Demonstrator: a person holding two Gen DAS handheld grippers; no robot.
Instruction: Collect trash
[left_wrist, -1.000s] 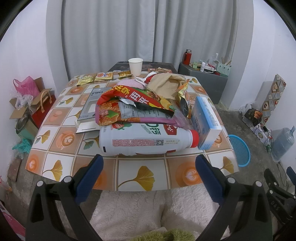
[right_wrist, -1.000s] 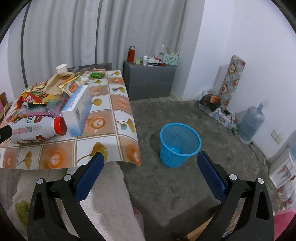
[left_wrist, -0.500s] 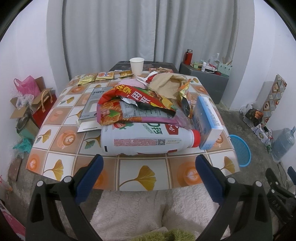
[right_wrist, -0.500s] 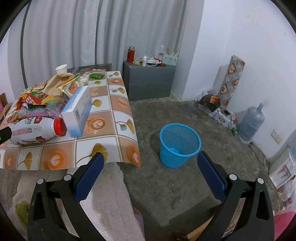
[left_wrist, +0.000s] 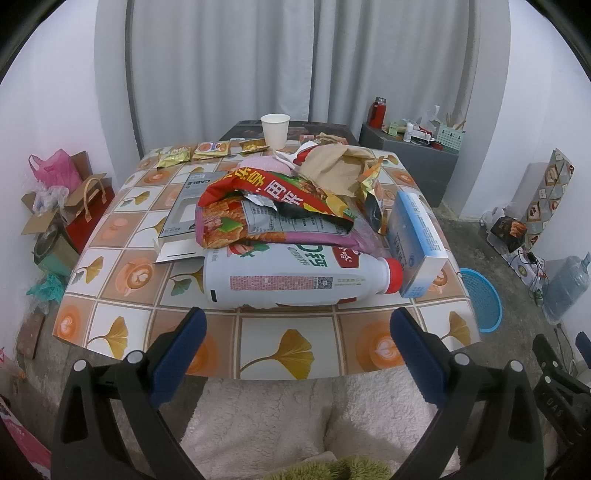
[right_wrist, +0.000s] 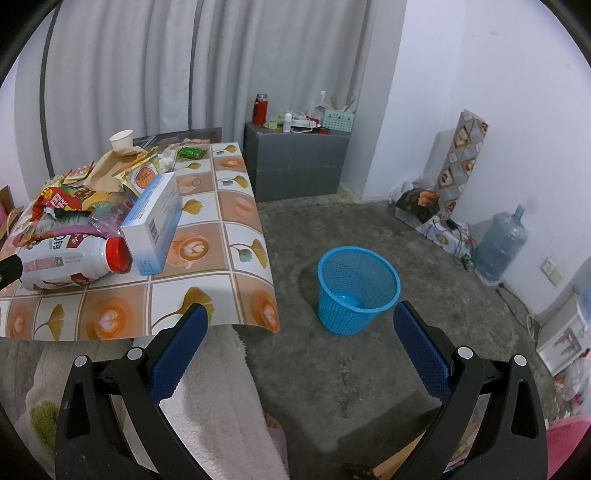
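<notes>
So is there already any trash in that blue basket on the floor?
No, the blue basket shows only its own bare blue bottom, while the bottle and wrappers lie on the table.

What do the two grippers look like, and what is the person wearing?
Both the left gripper and the right gripper look the same: a black plastic frame with triangular cut-outs and silver round bolts, and two flat fingers covered with dark blue textured pads. No cables show on them. Below them the person wears a fluffy cream-white garment with a green patch.
</notes>
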